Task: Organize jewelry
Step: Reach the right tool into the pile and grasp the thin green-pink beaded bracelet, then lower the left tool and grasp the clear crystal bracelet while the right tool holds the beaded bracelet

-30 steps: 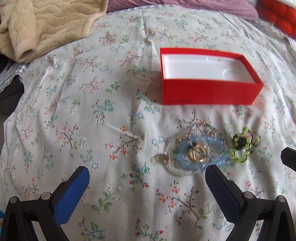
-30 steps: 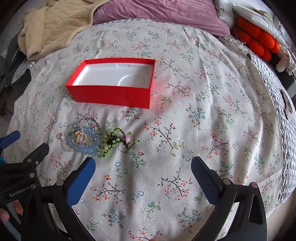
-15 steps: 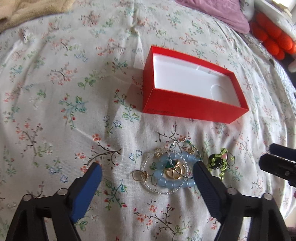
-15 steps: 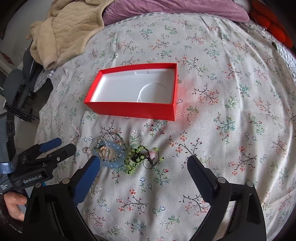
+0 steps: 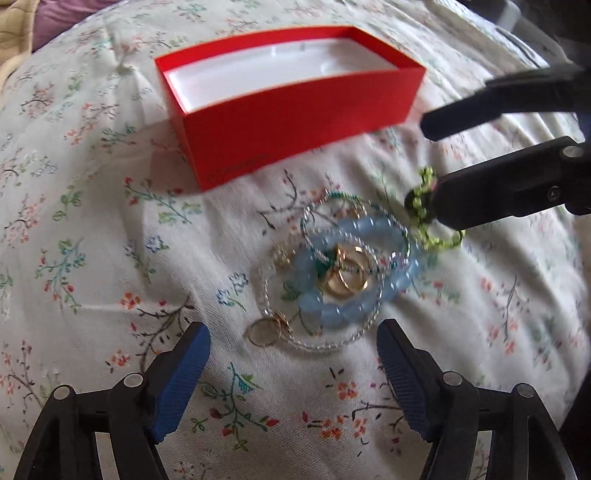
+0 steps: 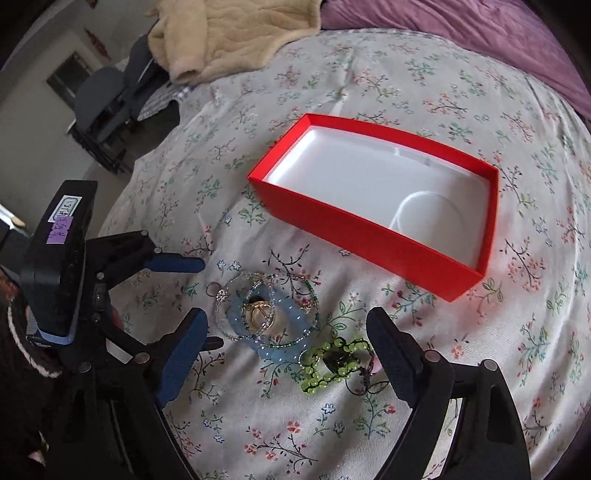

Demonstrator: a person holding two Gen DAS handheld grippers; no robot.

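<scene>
Writing: handwritten stickers on the left hand-held gripper (image 6: 201, 302), unreadable; faint print on the red box (image 5: 295, 122).
Grippers: both wide apart, holding nothing; jaws just narrowed.
Jewelry: bracelet pile (image 5: 343, 280) ahead of left; green bracelet (image 6: 332, 363) between the right hand-held gripper (image 6: 288, 347) fingers, on the bed (image 6: 406, 81).

A bedroom in a home: the whole surface is a bed under a floral quilt (image 6: 424, 85), with a purple pillow (image 6: 461, 33) at upper right, a cream fleece blanket (image 6: 229, 33) crumpled at top, and grey chairs (image 6: 99, 99) upper left.
</scene>
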